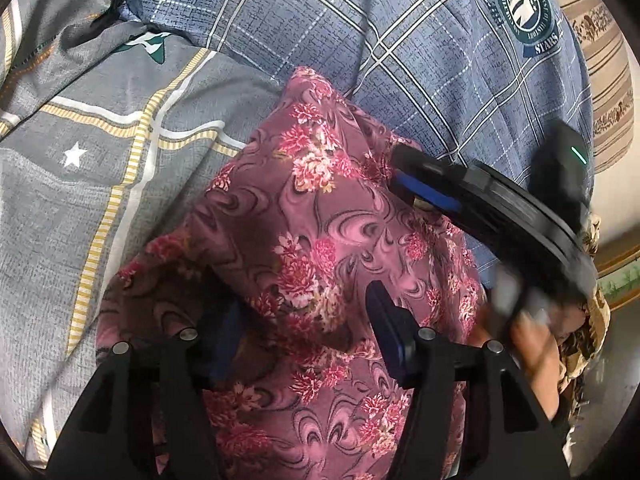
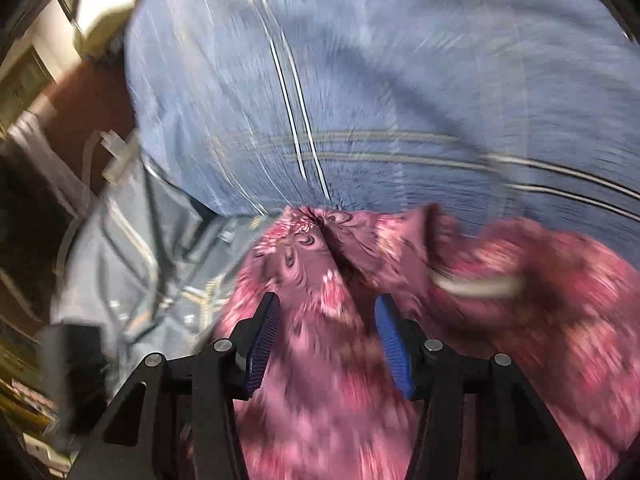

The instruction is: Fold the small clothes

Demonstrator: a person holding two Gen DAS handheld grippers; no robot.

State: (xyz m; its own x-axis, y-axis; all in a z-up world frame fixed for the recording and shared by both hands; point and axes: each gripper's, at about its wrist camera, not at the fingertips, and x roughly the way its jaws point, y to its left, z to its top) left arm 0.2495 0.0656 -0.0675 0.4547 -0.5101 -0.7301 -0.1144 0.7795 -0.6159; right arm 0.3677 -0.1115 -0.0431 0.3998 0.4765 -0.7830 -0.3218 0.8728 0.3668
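A pink floral garment (image 1: 320, 216) lies bunched on the bed. My left gripper (image 1: 304, 300) stands over its near part with jaws apart. The cloth fills the gap and drapes over the left finger, while the right finger's blue pad (image 1: 382, 320) shows beside the fold. My right gripper (image 1: 398, 168) reaches in from the right, its tips at the garment's far right edge, held by a hand (image 1: 532, 340). In the blurred right wrist view the right gripper (image 2: 328, 300) is open above the garment (image 2: 320, 400), with nothing pinched between its blue pads (image 2: 392, 344).
Blue plaid bedding (image 1: 420, 60) with a round badge (image 1: 524, 4) lies behind the garment. A grey sheet with a white star (image 1: 74, 156) spreads to the left. Striped beige fabric (image 1: 608, 92) is at the right edge. Blurred cables and dark furniture (image 2: 60, 240) sit left of the bed.
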